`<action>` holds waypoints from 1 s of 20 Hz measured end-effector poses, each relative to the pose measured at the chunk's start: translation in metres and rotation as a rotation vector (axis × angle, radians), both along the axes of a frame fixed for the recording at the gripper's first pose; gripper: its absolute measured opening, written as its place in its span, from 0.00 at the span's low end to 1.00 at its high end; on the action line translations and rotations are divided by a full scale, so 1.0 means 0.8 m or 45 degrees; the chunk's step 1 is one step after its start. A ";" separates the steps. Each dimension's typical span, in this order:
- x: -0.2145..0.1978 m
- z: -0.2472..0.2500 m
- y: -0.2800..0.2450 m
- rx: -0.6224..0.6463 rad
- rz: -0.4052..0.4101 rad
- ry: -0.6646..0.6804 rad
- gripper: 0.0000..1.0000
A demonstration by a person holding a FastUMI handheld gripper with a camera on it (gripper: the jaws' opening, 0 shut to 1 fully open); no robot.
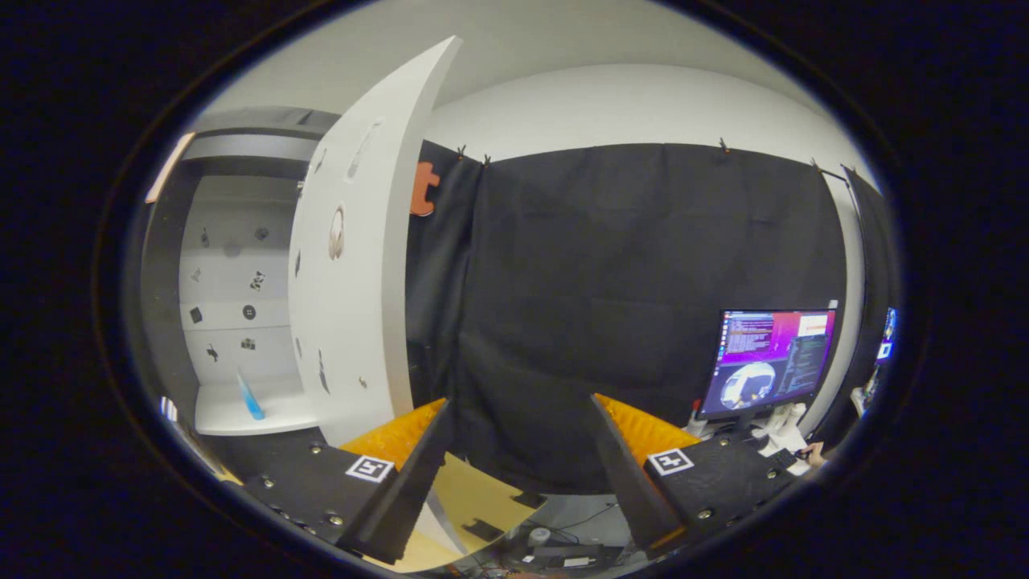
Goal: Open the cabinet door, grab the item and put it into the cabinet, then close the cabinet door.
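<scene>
The white cabinet [241,322] stands to the left of my fingers with its door [354,265] swung wide open, edge-on toward me. On the cabinet's bottom shelf a slim blue item [249,396] leans upright. My gripper [522,450] is open, with nothing between its fingers. It is to the right of the door's lower edge, and the door's free edge is just beyond the left finger [418,466]. Beyond the fingers hangs the black booth cloth.
A lit monitor [770,360] stands beyond the right finger, with small white things at its foot. A tan table corner [474,498] lies below the fingers, cables and a small device on the floor beneath. A hand [813,457] shows beside the right finger.
</scene>
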State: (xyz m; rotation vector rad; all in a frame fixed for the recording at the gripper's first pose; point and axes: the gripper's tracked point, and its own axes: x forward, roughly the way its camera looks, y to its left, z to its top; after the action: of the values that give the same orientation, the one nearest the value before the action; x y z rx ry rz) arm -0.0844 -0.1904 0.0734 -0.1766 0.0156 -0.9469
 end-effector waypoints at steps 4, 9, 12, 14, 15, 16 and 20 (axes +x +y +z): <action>0.011 -0.002 -0.001 0.003 0.057 0.023 0.96; 0.016 -0.005 0.006 0.071 0.192 0.036 0.96; 0.020 -0.007 0.006 0.075 0.253 0.050 0.96; 0.023 -0.007 0.011 0.072 0.296 0.068 0.96; 0.024 -0.007 0.015 0.077 0.317 0.073 0.96; 0.025 -0.009 0.020 0.083 0.340 0.074 0.95; 0.029 -0.016 0.050 0.082 0.439 0.081 0.92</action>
State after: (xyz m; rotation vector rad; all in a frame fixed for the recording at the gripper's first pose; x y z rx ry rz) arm -0.0613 -0.1503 0.0607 -0.1437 0.0718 -0.5960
